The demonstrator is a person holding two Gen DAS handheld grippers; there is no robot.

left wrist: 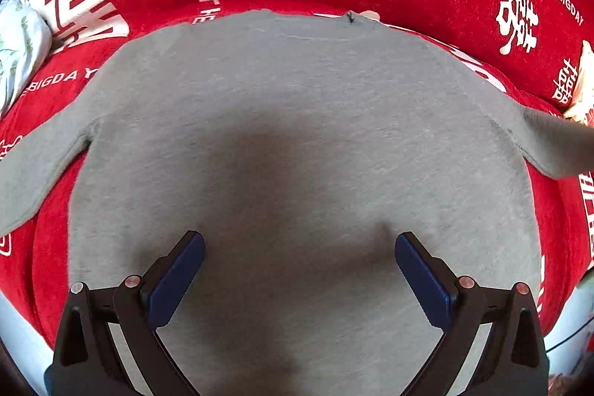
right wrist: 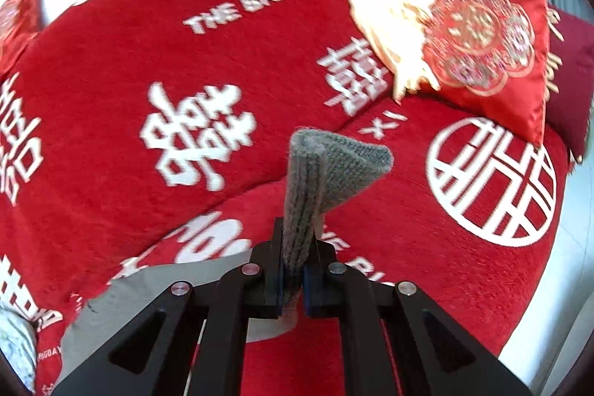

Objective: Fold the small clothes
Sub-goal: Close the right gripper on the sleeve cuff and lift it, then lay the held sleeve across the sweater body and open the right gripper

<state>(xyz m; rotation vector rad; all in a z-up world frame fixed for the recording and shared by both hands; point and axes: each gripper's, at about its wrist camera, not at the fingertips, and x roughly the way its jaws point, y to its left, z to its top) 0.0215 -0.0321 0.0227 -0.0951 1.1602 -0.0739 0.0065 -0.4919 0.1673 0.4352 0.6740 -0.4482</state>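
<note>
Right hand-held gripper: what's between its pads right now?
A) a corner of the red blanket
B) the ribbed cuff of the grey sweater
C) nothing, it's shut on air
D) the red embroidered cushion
B: in the right wrist view the right hand-held gripper is clamped on the ribbed cuff of the grey sweater, which sticks up from between its pads above the red blanket.

The grey sweater's (left wrist: 297, 121) hem runs out past the bottom edge and both sleeve ends past the sides, while motion blur smears the red cushion (right wrist: 490, 62) and the cream cloth (right wrist: 389, 13) beside it.
</note>
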